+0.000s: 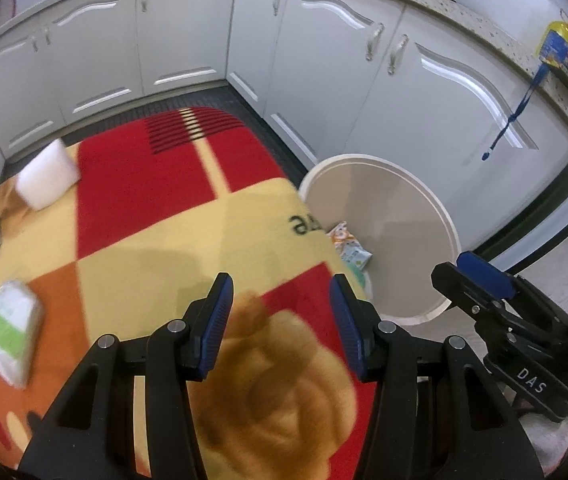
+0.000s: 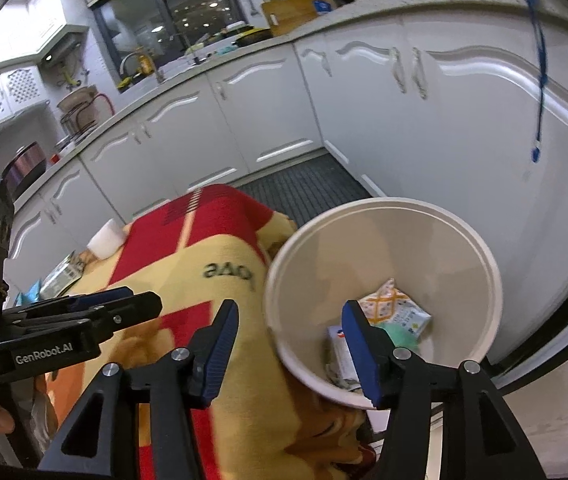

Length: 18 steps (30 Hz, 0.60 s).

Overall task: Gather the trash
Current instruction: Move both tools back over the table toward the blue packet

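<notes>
Trash packets [image 2: 398, 312] lie inside the white bin [image 2: 464, 240] right of the blanket [image 1: 144, 240]; left gripper [image 1: 282, 312] and right gripper [image 2: 290, 344] both spread, empty.

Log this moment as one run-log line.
left gripper: jaws open, empty, over blanket | right gripper: jaws open, empty, at bin rim | bin: wrappers inside | tissue pack, white block: uncollected

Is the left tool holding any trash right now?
No. In the left wrist view the left tool stands open with nothing between its pads, only the patterned blanket below it.
</notes>
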Each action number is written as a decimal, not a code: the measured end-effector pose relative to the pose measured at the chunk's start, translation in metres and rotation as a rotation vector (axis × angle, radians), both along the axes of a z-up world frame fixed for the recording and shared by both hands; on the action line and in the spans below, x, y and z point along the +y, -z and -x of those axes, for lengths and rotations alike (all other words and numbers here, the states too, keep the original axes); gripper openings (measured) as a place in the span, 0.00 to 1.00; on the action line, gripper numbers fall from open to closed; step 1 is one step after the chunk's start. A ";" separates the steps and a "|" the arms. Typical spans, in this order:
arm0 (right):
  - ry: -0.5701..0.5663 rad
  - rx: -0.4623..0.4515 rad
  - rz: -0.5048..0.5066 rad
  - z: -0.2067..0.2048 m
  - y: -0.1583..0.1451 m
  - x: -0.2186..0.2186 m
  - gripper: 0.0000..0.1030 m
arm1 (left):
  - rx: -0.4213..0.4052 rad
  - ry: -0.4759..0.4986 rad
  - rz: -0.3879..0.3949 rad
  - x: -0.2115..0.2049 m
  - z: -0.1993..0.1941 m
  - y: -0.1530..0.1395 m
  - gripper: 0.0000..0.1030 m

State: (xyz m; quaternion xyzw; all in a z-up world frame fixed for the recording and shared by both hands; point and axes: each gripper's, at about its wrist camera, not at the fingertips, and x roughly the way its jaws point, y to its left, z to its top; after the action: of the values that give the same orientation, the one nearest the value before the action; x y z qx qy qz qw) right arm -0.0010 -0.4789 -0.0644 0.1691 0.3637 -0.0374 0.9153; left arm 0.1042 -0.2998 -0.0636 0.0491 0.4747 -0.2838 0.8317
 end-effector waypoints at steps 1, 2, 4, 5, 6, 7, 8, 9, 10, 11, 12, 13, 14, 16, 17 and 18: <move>-0.009 -0.001 0.002 -0.001 -0.001 0.005 0.51 | -0.002 -0.007 0.000 0.005 0.001 -0.001 0.47; -0.018 -0.002 0.003 -0.002 -0.002 0.010 0.51 | -0.005 -0.016 0.000 0.011 0.001 -0.001 0.47; -0.036 -0.003 0.000 -0.003 -0.004 0.019 0.53 | -0.006 -0.035 0.004 0.024 0.001 -0.003 0.47; -0.046 -0.004 0.000 -0.004 -0.004 0.023 0.55 | -0.006 -0.043 0.005 0.029 0.000 -0.003 0.47; -0.054 -0.005 0.000 -0.005 -0.005 0.027 0.55 | -0.006 -0.054 0.006 0.036 0.000 -0.004 0.47; -0.063 -0.005 0.001 -0.006 -0.005 0.032 0.55 | -0.006 -0.059 0.007 0.039 0.000 -0.004 0.47; -0.072 -0.006 0.000 -0.007 -0.006 0.036 0.56 | -0.007 -0.068 0.007 0.044 0.000 -0.004 0.47; -0.080 -0.006 0.000 -0.008 -0.006 0.040 0.56 | -0.008 -0.076 0.006 0.050 0.000 -0.005 0.47; -0.088 -0.004 0.000 -0.009 -0.006 0.044 0.56 | -0.010 -0.087 0.006 0.057 0.001 -0.005 0.47; -0.098 -0.003 0.000 -0.010 -0.006 0.049 0.56 | -0.010 -0.093 0.006 0.061 0.001 -0.006 0.47; -0.105 -0.002 -0.002 -0.011 -0.006 0.053 0.56 | -0.011 -0.099 0.006 0.065 0.001 -0.006 0.47; -0.112 -0.002 -0.003 -0.011 -0.006 0.057 0.56 | -0.011 -0.106 0.007 0.069 0.002 -0.007 0.47; -0.120 -0.002 -0.004 -0.011 -0.006 0.060 0.56 | -0.012 -0.113 0.008 0.075 0.003 -0.007 0.47; -0.138 -0.002 -0.006 -0.013 -0.007 0.068 0.56 | -0.013 -0.127 0.013 0.085 0.004 -0.008 0.47; -0.149 -0.002 -0.006 -0.014 -0.008 0.073 0.56 | -0.011 -0.135 0.015 0.091 0.005 -0.009 0.47; -0.159 -0.002 -0.005 -0.014 -0.008 0.077 0.56 | -0.009 -0.143 0.017 0.098 0.006 -0.009 0.47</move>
State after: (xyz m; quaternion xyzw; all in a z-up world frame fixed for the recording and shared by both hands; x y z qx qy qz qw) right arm 0.0134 -0.4018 -0.0560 0.1419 0.3750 0.0367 0.9153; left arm 0.0977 -0.2022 -0.0548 0.0092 0.4707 -0.2277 0.8523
